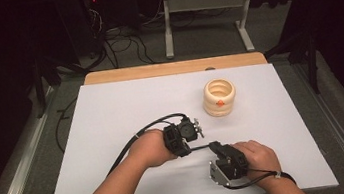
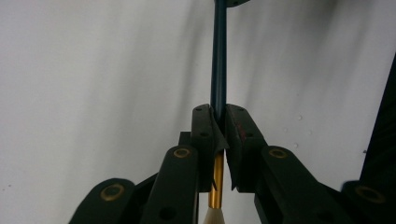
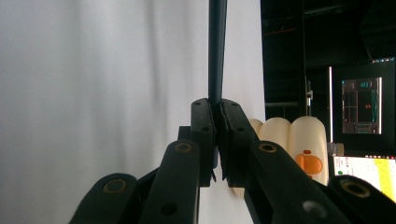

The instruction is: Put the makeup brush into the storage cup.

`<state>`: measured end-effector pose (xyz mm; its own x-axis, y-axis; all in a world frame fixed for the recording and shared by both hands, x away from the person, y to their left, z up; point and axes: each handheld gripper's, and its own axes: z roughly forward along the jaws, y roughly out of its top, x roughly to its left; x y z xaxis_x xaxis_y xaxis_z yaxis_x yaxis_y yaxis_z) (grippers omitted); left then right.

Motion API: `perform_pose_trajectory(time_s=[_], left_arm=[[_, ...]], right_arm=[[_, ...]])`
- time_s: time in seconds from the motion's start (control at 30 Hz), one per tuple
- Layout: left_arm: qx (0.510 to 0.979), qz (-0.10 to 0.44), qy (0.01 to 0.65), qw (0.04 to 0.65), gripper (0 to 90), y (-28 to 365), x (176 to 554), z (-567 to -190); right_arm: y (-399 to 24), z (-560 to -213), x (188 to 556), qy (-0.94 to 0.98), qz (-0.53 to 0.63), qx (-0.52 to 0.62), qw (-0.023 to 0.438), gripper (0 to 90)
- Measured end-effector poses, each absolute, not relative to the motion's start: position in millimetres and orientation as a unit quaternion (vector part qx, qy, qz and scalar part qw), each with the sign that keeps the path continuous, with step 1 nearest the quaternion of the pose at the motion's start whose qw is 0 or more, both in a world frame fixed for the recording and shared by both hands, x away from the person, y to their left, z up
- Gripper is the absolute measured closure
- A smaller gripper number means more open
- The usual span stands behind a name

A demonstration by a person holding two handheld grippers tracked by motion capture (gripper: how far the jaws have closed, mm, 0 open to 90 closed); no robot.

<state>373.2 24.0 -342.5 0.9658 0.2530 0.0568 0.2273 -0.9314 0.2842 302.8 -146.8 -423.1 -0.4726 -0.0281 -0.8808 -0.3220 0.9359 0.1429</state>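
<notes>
A thin dark blue brush lies level just above the white table, held at both ends. My left gripper is shut on it from the left. In the left gripper view the jaws pinch the dark handle just above a gold ferrule and a cream tip. My right gripper is shut on the other end. In the right gripper view its pads clamp the handle. A cream ribbed holder with an orange mark stands upright at the far right, apart from both grippers.
The table's wooden far edge runs along the back. Beyond it are a desk frame and floor cables. The right gripper view has the holder close by, with a lit monitor behind it.
</notes>
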Motion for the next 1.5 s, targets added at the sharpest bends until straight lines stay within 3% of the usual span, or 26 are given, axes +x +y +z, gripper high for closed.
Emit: perform_pose_trajectory(time_s=[0.13, 0.4, 0.63, 0.9, 1.5], left_arm=[[0.981, 0.053, 0.128, 0.137, 67.2, 25.8, 373.6, -342.1], [0.976, 0.089, 0.141, 0.139, 33.4, 29.4, 371.8, -342.6], [0.972, 0.104, 0.158, 0.141, 16.0, 36.9, 372.8, -344.4], [0.969, 0.104, 0.175, 0.143, 8.2, 49.0, 373.8, -350.2], [0.95, 0.115, 0.233, 0.17, 8.2, 98.0, 370.6, -373.5]], right_arm=[[-147.2, -422.7, 303.2, 0.847, 0.145, -0.102, 0.501, 87.5], [-149.4, -422.7, 303.6, 0.848, 0.141, -0.084, 0.504, 87.5], [-152.3, -422.3, 306.5, 0.848, 0.143, -0.076, 0.505, 87.5], [-155.5, -423.3, 308.5, 0.85, 0.129, -0.063, 0.507, 87.5], [-174.5, -428.6, 312.8, 0.855, 0.106, -0.038, 0.507, 87.4]])
